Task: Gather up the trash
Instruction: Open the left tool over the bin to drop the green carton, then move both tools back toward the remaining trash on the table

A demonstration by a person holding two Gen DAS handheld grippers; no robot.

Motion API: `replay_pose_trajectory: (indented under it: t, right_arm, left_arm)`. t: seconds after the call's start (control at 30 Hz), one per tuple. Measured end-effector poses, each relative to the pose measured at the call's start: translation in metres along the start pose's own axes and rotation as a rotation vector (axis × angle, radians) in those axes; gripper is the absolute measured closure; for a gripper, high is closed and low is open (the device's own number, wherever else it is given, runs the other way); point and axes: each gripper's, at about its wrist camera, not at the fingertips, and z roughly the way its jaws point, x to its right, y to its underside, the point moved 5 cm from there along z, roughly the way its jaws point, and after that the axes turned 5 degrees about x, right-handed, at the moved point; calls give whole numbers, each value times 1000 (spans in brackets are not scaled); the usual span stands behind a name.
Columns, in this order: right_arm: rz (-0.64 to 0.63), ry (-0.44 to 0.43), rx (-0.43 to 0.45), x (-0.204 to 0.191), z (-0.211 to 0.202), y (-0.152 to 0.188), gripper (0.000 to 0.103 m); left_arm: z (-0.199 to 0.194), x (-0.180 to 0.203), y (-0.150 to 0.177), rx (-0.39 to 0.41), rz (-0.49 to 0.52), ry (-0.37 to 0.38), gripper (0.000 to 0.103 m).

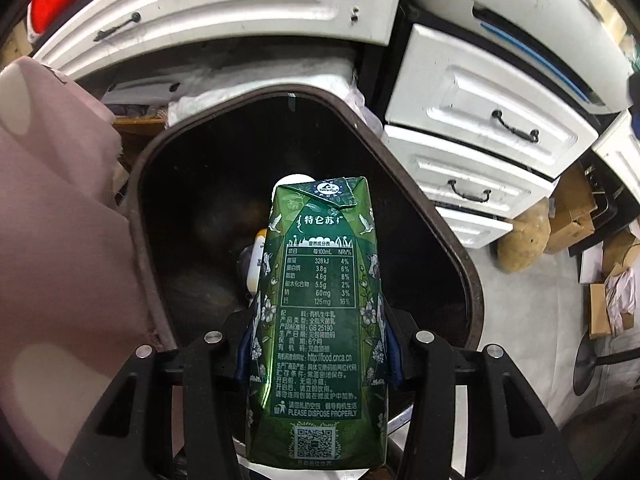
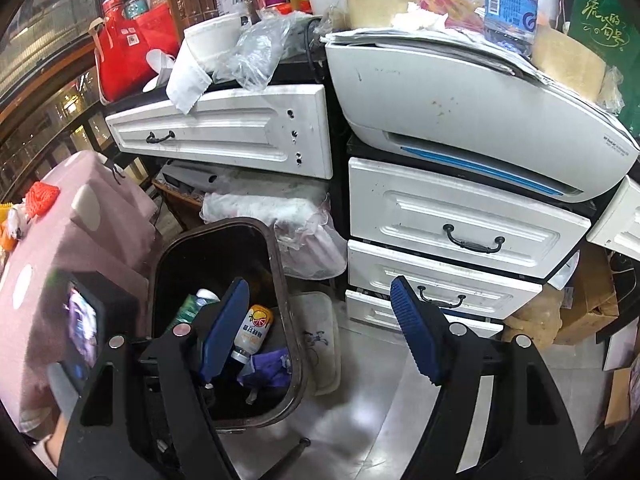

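Note:
My left gripper (image 1: 318,344) is shut on a green milk carton (image 1: 320,320) and holds it upright over the open mouth of a dark trash bin (image 1: 460,256). A small bottle (image 1: 258,260) lies inside the bin behind the carton. In the right wrist view the same bin (image 2: 290,320) stands on the floor at lower left, holding an orange-label bottle (image 2: 254,330), a purple wrapper (image 2: 268,368) and the green carton's top (image 2: 188,308). My right gripper (image 2: 316,308) is open and empty, above the bin's right rim.
White drawers with dark handles (image 2: 472,236) stand right of the bin, a printer (image 2: 460,120) on top, piled with cups, bags and a water bottle (image 2: 510,4). A pink spotted cloth (image 2: 60,248) covers something left of the bin. Cardboard boxes (image 2: 584,300) sit at right.

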Motion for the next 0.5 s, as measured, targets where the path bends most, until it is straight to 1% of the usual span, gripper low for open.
replay_pose_trajectory:
  t: [0.03,0.1,0.13,0.17,0.27,0.37,0.5]
  right_arm:
    - [0,0,3,1,-1,0,30]
    - [0,2,6,1,-3,-2,30]
    - [0,1,7,1,-4,-2,30]
    - [1,0,9,0,-4,-3,30]
    - [6,-3,21,0,-7,-6,25]
    - [7,-4,52,-1,-15,-13,21]
    - [4,-9,87,-2,-26,-21,17]
  left_arm:
    - [2,0,0,-4,-4,-2,54]
    - [0,0,1,-1,-9,1,41]
    - [-3,0,0,7,-12,2,28]
    - [-7,0,-1,22,-17,1,21]
    - [-19,3,-4,53,-35,30,16]
    - [-37,9,-4,75,-37,62,15]
    - [-66,17,-2,121,-6,78,13]
